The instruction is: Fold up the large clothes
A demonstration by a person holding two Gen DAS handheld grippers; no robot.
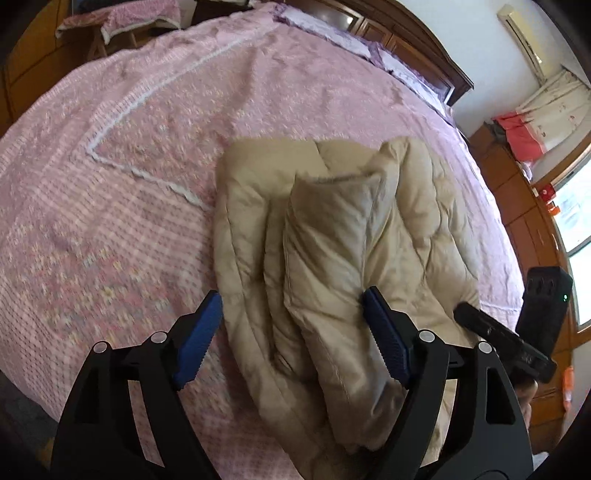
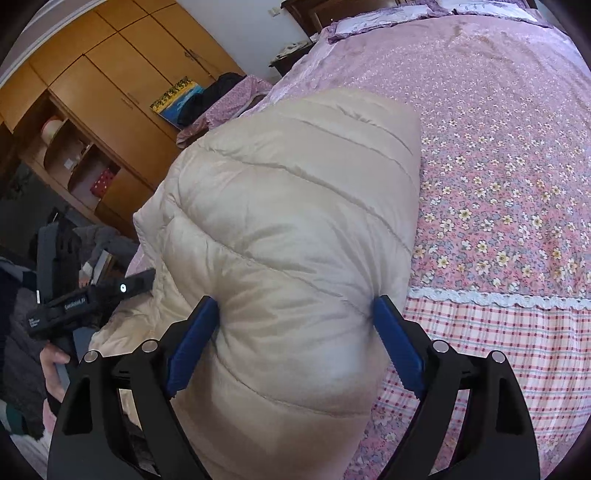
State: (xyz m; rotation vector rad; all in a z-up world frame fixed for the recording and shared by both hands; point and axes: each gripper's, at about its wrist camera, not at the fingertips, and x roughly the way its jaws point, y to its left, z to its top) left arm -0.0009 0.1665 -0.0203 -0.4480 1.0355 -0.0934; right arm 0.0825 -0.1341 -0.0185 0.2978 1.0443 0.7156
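Both grippers: black forked arms, silver pivot screws, ribbed blue pads; the left gripper carries white lettering.

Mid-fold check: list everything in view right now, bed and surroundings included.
puffer jacket: one, beige, partly folded on the bed's near side
bedspread: one, pink floral, covering the bed
pillows: at least two, lilac, by the headboard
wardrobe: one, wooden, beside the bed
left gripper: one, black with blue pads, open over the jacket's edge
right gripper: one, same colours, closed on a jacket fold
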